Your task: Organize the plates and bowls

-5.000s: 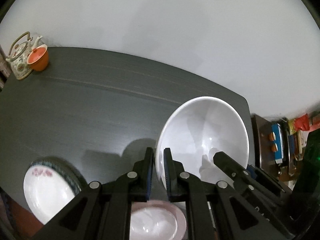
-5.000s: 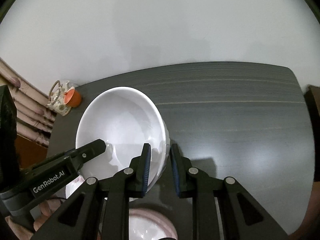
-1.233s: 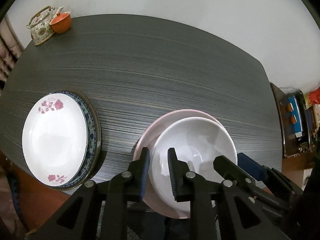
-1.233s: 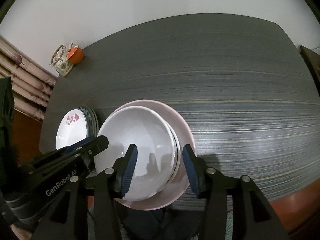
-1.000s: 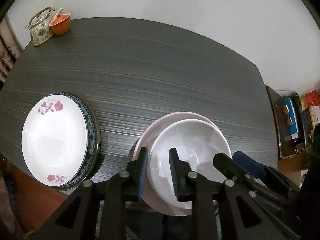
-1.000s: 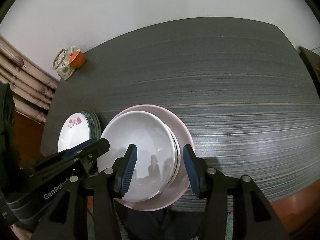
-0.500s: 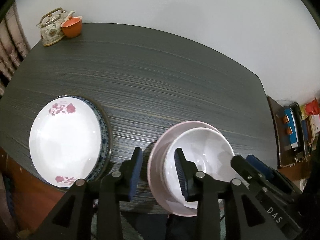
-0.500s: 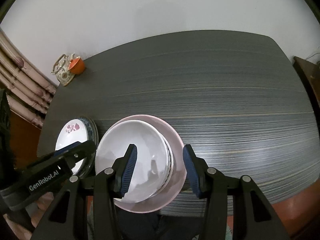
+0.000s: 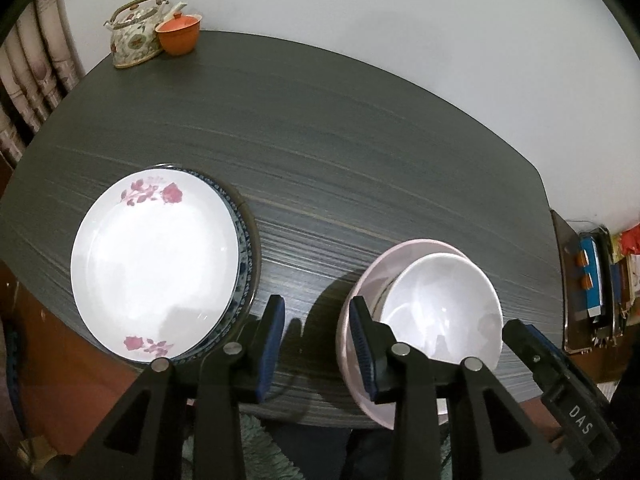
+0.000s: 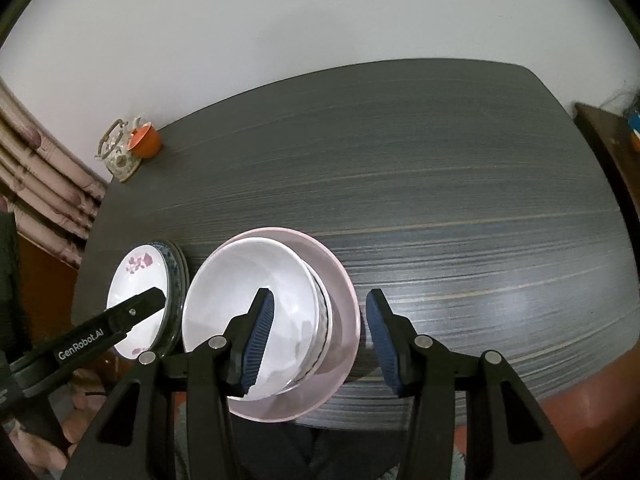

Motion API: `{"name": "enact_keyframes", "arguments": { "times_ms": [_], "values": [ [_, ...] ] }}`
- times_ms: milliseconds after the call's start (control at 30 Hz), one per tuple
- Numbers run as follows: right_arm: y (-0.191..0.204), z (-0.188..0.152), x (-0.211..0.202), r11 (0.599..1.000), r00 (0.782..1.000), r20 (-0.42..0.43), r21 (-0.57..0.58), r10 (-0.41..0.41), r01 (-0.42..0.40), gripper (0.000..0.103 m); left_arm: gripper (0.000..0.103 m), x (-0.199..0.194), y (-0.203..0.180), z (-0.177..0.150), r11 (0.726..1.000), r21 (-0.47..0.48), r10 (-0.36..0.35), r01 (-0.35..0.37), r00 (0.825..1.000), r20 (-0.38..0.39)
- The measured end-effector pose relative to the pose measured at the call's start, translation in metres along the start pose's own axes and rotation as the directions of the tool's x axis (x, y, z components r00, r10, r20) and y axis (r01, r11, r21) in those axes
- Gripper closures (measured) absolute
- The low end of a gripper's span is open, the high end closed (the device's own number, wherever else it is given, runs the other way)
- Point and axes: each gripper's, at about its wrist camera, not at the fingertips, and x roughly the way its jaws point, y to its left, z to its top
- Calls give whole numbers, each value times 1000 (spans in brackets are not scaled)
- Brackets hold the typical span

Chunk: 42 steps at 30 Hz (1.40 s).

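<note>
A white bowl point(image 9: 440, 304) sits in a larger pink bowl point(image 9: 384, 268) near the table's front edge; both also show in the right wrist view, the white bowl point(image 10: 256, 280) inside the pink bowl point(image 10: 340, 292). A white plate with red flowers point(image 9: 156, 260) lies on a blue-rimmed plate point(image 9: 244, 240) to the left, also seen in the right wrist view point(image 10: 138, 276). My left gripper point(image 9: 318, 344) is open and empty, above the gap between plates and bowls. My right gripper point(image 10: 320, 340) is open and empty, over the bowls' right rim.
A floral teapot point(image 9: 134, 36) and an orange cup point(image 9: 178, 34) stand at the far left corner of the dark wooden table point(image 9: 340, 140). A side cabinet with small items point(image 9: 592, 280) stands to the right. Curtains point(image 10: 44, 184) hang at the left.
Both grippers let go of the white bowl after setting it in the pink bowl. They opened wider and drew back and up; the left one shifted left.
</note>
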Motion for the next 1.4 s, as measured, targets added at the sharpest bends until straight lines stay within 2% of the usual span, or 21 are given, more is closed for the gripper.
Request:
{"name": "enact_keyframes", "arguments": {
  "times_ms": [500, 833, 933, 1233, 1400],
  "values": [
    [-18, -7, 1, 998, 1000, -10, 55, -14, 14, 58, 69, 1, 8, -9, 1000, -30, 4, -5, 1000, -24],
    [-43, -17, 2, 993, 999, -45, 115, 1, 4, 58, 69, 3, 17, -5, 997, -68, -39, 36, 998, -57],
    [-49, -19, 5, 990, 998, -64, 141, 27, -18, 57, 69, 9, 20, -5, 993, -90, -82, 74, 992, -91],
    [-50, -22, 21, 990, 993, -118, 142, 13, 4, 57, 69, 24, 26, -5, 982, -142, -144, 122, 976, -161],
    [-47, -23, 28, 991, 989, -145, 129, -1, 20, 57, 69, 28, 28, 1, 985, -140, -123, 97, 974, -191]
  ]
}}
